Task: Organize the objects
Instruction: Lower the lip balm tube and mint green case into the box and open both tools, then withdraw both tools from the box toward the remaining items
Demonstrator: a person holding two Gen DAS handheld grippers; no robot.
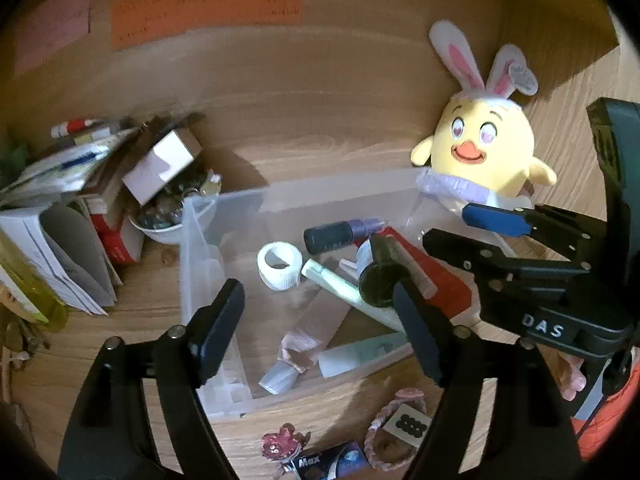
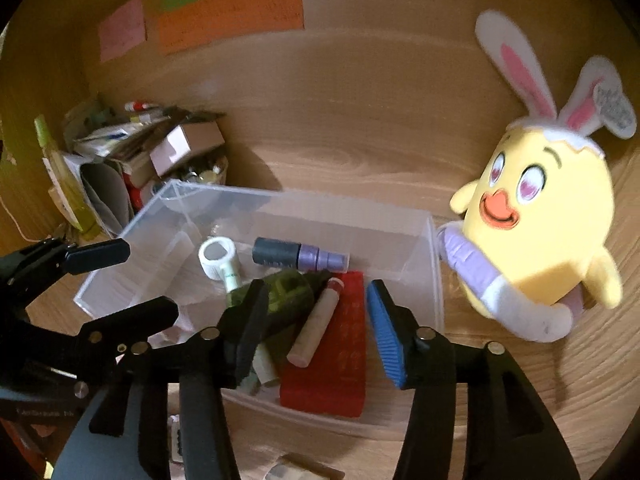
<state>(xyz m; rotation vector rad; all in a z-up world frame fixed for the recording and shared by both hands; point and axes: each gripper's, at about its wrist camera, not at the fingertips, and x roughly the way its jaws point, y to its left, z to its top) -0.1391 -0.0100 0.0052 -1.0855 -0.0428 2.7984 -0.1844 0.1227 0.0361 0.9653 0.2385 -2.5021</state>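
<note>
A clear plastic bin sits on the wooden desk. It holds a white tape roll, a purple spray bottle, a dark green bottle, a red box, a chalk-like stick and several tubes. My left gripper is open and empty above the bin's near side. My right gripper is open and empty above the bin's right part.
A yellow chick plush with bunny ears stands right of the bin. A heap of papers, boxes and a bowl lies to the left. Small trinkets and a packet lie in front of the bin. Sticky notes hang on the back wall.
</note>
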